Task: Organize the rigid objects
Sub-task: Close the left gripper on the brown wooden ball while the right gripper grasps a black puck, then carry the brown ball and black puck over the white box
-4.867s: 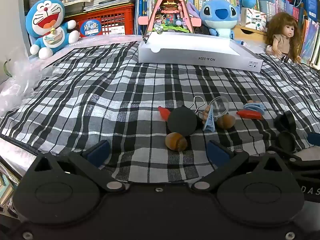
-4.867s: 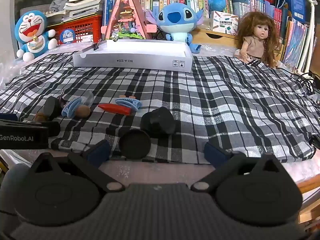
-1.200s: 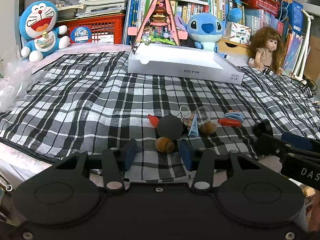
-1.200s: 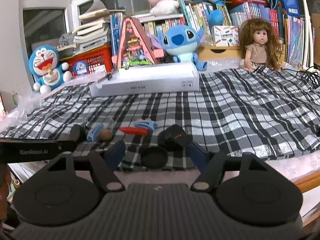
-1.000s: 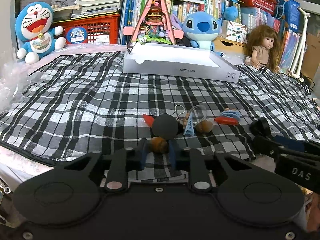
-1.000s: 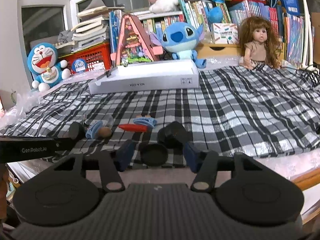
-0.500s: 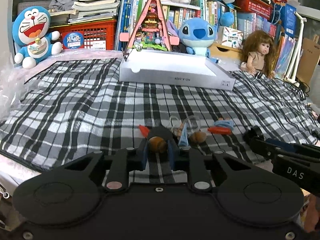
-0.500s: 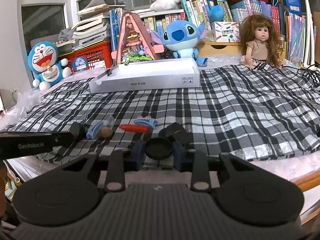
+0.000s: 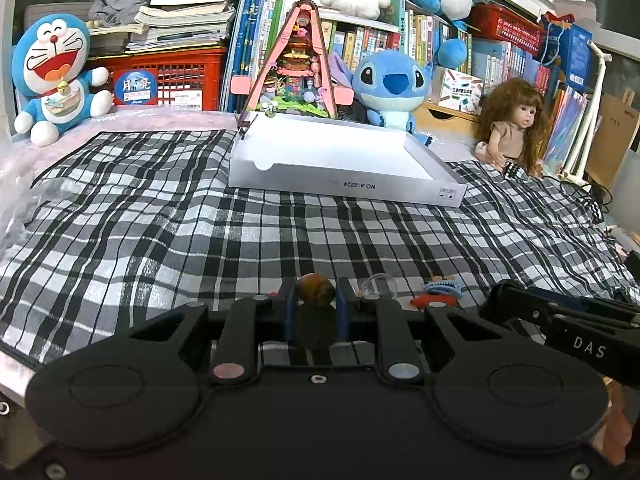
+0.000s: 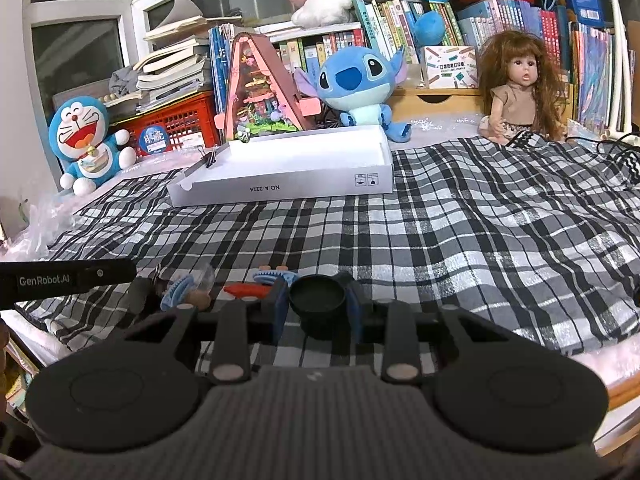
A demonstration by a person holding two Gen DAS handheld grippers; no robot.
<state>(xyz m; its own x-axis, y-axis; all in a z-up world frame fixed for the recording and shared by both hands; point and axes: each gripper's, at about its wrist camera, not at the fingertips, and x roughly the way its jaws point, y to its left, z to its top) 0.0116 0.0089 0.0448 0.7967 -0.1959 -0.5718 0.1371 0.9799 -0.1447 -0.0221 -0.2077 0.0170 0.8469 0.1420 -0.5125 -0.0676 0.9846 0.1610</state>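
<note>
Left wrist view: the left gripper (image 9: 315, 300) clamps one glossy brown acorn (image 9: 315, 289) above the plaid cloth's (image 9: 160, 216) near edge. The right gripper (image 10: 318, 306) pinches one round black cap (image 10: 318, 298) there.

Black-and-white plaid cloth (image 9: 160, 232), white box (image 9: 340, 184), brown acorn (image 9: 315, 289), black round cap (image 10: 318, 298), red crate (image 9: 180, 76).

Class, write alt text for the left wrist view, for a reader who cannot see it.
The left gripper pinches a brown acorn-like nut above a black-and-white plaid cloth. Beyond stands an open white box, backed by plush toys and books.
</note>
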